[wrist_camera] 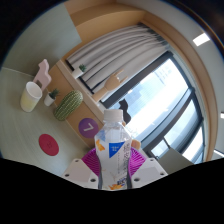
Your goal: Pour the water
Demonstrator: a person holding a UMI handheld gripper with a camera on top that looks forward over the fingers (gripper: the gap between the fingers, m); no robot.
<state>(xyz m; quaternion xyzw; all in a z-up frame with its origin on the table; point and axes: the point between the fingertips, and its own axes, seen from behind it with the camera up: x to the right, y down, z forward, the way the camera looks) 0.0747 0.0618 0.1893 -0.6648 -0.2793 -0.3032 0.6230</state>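
We cannot see the water bottle's [116, 150] base, nor whether the pink pads [93, 162] press it.

Purple disc [88, 127] on table — numeral "7"; bottle label [113, 152] txt too small to read.

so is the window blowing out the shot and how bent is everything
Gripper view: the window is overexposed, nearly white, with a dark shape silhouetted against it; the fisheye lens curves the curtain and the frames strongly; the water bottle between the jaws stays evenly lit and readable, as do the cup and table.
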